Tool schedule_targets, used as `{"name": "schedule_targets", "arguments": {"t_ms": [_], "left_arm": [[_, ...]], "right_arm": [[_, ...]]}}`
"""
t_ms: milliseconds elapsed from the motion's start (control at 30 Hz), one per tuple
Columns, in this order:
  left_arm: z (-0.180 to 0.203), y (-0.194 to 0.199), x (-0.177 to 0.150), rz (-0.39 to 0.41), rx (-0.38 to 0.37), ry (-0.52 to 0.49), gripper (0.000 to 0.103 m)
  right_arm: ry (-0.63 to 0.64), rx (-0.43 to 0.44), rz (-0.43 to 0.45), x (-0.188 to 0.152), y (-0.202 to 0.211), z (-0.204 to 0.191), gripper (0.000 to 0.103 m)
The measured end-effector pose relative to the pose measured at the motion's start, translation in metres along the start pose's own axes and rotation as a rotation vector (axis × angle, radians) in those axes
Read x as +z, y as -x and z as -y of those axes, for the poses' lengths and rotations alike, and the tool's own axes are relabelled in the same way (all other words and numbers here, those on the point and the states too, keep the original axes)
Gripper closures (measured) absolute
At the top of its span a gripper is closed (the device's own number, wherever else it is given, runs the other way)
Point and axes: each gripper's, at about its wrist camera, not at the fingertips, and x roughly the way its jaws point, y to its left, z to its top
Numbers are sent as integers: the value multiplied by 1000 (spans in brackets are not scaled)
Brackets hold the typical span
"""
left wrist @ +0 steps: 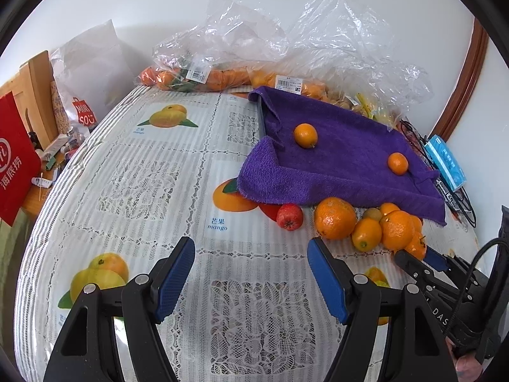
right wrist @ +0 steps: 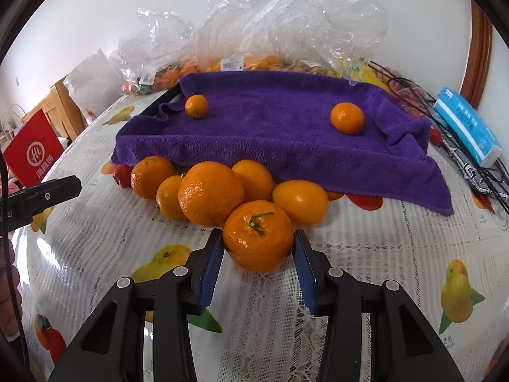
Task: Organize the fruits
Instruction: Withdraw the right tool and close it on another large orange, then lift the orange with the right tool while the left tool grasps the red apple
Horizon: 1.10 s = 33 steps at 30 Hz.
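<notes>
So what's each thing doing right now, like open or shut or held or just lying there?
Left gripper: open, empty, above the tablecloth.
Right gripper: shut on the stemmed mandarin.
Stemmed mandarin: between the pads, at the front of the pile.
Fruit pile: loose on the table, against the towel's edge.
Purple towel: spread out over a tray, two small oranges on it.
Plastic bags: crumpled, fruit inside.

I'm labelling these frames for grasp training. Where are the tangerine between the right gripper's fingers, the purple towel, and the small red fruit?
tangerine point(right wrist: 257, 237), right wrist view, front of its peel below the stem.
purple towel point(right wrist: 270, 121), right wrist view, flat middle.
small red fruit point(left wrist: 289, 216), left wrist view, its middle.
</notes>
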Motion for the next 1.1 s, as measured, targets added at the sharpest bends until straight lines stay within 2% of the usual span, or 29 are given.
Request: {"name": "schedule_targets", "arguments": {"t_ms": [267,433,667,733,867,1100], "left_arm": [[10,-20,3,-28,-14,-14,33],[19,-36,6,-49,-15,-29,37],[28,-50,14,-38,11,-42,48],[30,-53,16,-31,19,-44,55],[34,-54,15,-17,49,-71,79],[39,-48,5,-11,49,-107,79]], "right_arm": [[-23,-2,34,-8,21,12,60],[-34,-37,43,-14,31,30,60],[-82,-89,53,-16,27,60,60],[-97,-69,62,-16,27,65,60],[-97,-64,68,-14,25,67,60],[-97,-103,70,-9,21,73,60]]}}
